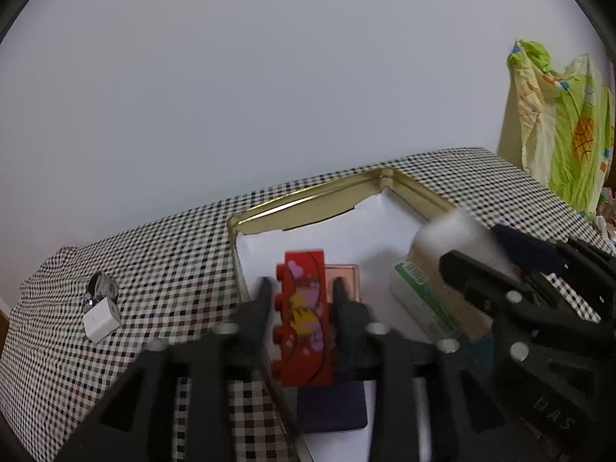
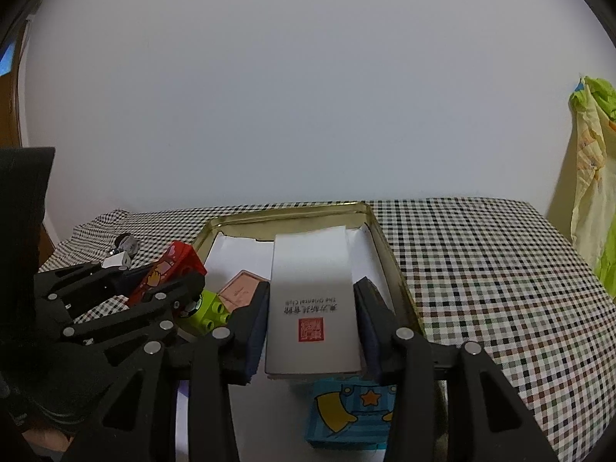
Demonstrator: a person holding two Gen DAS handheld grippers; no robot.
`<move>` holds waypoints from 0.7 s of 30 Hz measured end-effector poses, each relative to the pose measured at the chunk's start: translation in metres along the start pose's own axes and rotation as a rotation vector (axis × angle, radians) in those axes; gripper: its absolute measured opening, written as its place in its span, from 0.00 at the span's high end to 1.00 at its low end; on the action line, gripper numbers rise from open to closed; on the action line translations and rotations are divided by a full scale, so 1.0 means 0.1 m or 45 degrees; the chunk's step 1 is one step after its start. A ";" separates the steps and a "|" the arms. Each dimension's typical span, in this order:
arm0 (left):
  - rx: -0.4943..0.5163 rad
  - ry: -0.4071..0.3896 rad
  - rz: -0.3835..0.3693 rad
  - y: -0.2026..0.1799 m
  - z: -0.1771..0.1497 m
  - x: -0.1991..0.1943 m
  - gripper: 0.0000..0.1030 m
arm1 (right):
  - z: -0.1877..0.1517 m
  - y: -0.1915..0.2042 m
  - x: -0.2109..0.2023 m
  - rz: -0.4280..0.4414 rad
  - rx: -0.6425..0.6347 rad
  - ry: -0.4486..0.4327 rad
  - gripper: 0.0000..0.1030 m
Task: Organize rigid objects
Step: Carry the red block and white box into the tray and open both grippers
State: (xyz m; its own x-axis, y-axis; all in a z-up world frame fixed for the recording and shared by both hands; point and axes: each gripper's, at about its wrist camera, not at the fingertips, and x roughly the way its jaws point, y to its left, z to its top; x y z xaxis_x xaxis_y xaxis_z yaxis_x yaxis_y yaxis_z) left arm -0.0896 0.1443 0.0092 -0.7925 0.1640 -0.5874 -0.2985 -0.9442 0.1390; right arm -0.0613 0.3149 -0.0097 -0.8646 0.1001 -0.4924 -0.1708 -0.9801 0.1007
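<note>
Over the tin, left wrist view: left claw (image 1: 301, 288) straddles a red toy brick (image 1: 304, 319) with a cartoon print, studs facing left; a narrow gap shows on both sides, so the fingers (image 1: 262, 300) sit beside the brick without squeezing it, claw part open. Brick stands tilted on edge at the near left side of a gold-rimmed tin (image 1: 308, 198) lined with white paper. Pink card (image 1: 344, 273) lies just behind the brick, dark purple block (image 1: 333, 408) under its near end. Right claw (image 1: 496, 269) comes in from the right with a white box (image 1: 442, 269), blurred, green label on its side. Tin sits on a desk (image 1: 173, 269) covered in checked cloth; white plug (image 1: 101, 319) and shiny metal piece (image 1: 102, 287) lie on the cloth well left of the tin. Green and yellow cloth (image 1: 562, 131) hangs far right. Right wrist view: right claw (image 2: 311, 300) brackets the white box (image 2: 312, 300) over the tin (image 2: 379, 231), printed face up with a red stamp; both pads look to be touching its sides, but whether they are pressing I cannot tell. Blue star-print box (image 2: 350, 415) lies below its near end. Left claw (image 2: 169, 285) at left with the red brick (image 2: 169, 269), lime green brick (image 2: 208, 308) and pink card (image 2: 242, 288) beside it.
</note>
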 end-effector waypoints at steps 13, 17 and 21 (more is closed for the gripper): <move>-0.242 -0.203 0.054 0.42 0.02 -0.25 0.00 | 0.01 -0.37 -0.09 0.064 0.353 -0.140 0.23; -0.268 -0.199 0.086 0.51 -0.05 -0.23 0.00 | 0.01 -0.33 -0.17 -0.002 0.329 -0.230 0.23; -0.289 -0.220 0.127 0.63 -0.10 -0.25 0.00 | -0.01 -0.27 -0.43 -0.159 0.268 -0.403 0.23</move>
State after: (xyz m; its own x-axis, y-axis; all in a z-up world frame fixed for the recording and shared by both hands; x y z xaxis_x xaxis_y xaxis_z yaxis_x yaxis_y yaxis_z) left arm -0.0837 0.0783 0.0248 -0.8965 0.0949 -0.4328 -0.1033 -0.9946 -0.0042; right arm -0.0194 0.3370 0.0078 -0.9284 0.2960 -0.2247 -0.3483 -0.9040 0.2482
